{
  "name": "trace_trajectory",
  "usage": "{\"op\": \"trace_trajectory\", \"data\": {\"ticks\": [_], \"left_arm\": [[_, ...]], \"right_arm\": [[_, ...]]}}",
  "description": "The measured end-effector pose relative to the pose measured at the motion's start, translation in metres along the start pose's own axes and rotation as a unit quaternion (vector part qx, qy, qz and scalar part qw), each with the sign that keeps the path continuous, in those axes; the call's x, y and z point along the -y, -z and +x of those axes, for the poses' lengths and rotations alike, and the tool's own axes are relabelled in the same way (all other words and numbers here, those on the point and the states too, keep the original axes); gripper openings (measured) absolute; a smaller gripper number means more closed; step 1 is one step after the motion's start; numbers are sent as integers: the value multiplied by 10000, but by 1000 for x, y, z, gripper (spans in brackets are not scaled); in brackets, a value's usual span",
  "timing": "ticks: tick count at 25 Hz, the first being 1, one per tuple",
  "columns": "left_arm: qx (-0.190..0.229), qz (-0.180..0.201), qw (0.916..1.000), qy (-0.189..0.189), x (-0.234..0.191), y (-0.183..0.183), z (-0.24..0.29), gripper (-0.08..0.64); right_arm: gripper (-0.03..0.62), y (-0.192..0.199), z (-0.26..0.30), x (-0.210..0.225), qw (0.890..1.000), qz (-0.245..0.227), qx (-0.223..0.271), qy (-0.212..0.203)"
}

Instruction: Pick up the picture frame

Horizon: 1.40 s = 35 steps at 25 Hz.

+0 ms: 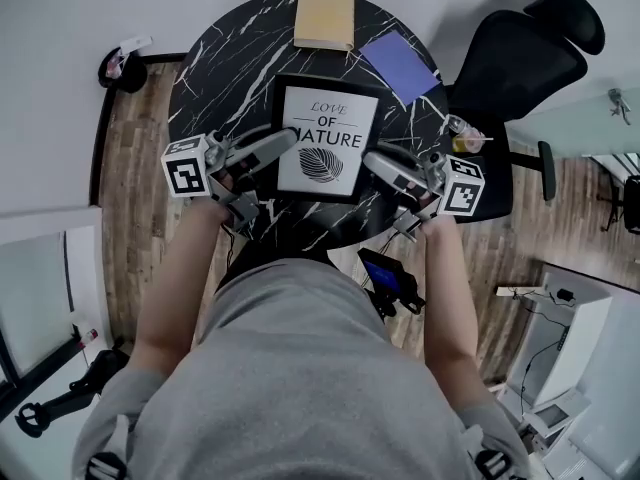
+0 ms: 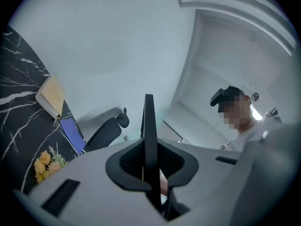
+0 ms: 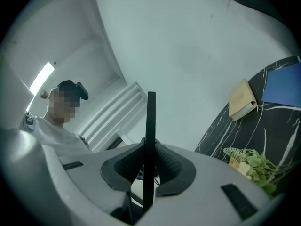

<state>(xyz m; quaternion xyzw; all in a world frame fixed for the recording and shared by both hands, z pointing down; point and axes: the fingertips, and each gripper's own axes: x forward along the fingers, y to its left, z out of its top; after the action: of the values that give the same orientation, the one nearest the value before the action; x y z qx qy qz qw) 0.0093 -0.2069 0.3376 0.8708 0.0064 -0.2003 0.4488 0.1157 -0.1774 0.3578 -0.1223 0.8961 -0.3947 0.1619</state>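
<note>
Fingers (image 1: pixel 262 150) of the left gripper (image 1: pixel 289 136) and right gripper (image 1: pixel 370 157) clamp opposite edges of the frame (image 1: pixel 327 118), above the table (image 1: pixel 225 58).

The desk (image 1: pixel 230 58) is round, with a black marble-look top run through with white veins, and it stands on a wood-plank floor (image 1: pixel 130 188). At its far edge lies a tan closed book (image 1: pixel 324 16), flat, one short side reaching the rim. Just right of the book, apart from it, a blue pad (image 1: pixel 399 65) lies flat and turned at an angle to it. Further round the right rim, well apart from both, sits a small bunch of yellow flowers (image 1: pixel 465 140) with green leaves.
</note>
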Motion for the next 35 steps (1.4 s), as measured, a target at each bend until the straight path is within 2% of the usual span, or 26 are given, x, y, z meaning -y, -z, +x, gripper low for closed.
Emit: {"op": "trace_trajectory", "data": {"ticks": [10,20,35], "left_arm": [[-12,390,9987,324,34,-32,22,52],[84,902,9940,611,79,-51,34,52],[120,1211,9887,879,118,-70,37,52]], "right_arm": [[81,-40,11,-33,9990,-455,28,30],[81,-67,19,-75,9947,-1020,1,-97],[81,-84,36,-115,9886,-1496,9,-138]]}}
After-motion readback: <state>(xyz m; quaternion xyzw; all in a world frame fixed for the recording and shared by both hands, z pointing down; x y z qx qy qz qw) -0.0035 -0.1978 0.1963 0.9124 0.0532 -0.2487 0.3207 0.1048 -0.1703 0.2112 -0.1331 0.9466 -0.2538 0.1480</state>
